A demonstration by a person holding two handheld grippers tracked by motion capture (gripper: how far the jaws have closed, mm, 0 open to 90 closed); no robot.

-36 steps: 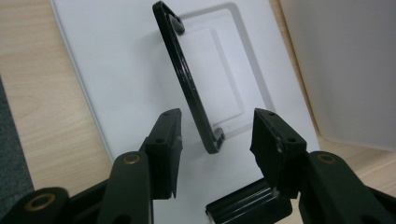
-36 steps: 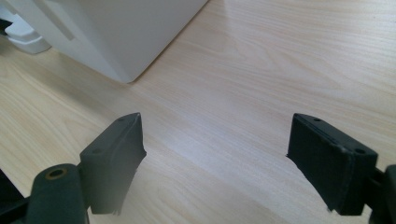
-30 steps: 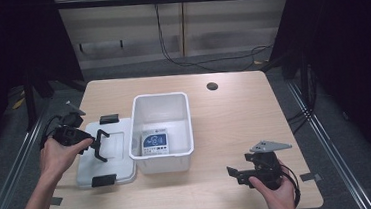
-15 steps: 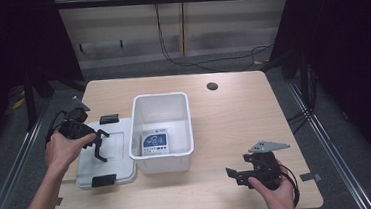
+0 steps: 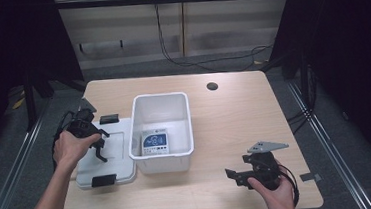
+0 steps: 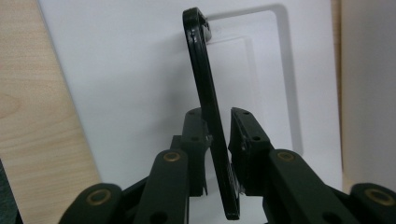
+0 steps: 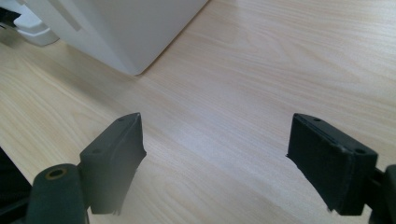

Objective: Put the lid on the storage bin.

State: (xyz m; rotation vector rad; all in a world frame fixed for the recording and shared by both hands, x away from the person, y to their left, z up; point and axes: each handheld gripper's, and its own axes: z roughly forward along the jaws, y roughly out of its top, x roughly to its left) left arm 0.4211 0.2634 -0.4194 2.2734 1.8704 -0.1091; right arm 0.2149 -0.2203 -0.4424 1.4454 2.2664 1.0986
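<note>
Nearest, at 5 o'clock on the table (image 5: 234, 105), right gripper (image 5: 235, 175) sits low in the right hand (image 5: 273, 195), same spot as a second ago. Jaws spread wide with bare wood between them in the right gripper view, holding nothing.

Farther up at 9 o'clock, left gripper (image 5: 99, 147) has shifted a little toward the table edge since the earlier frames and now angles down over the white lid (image 5: 91, 169). Its jaws have just been closing; in the left gripper view the lid's black handle (image 6: 208, 116) stands between the pads, close to both, contact not certain. Lid lies flat, touching the white bin (image 5: 161, 131) at centre. A printed card (image 5: 154, 143) lies inside the bin, unchanged. Black clips at the lid's near and far ends.
</note>
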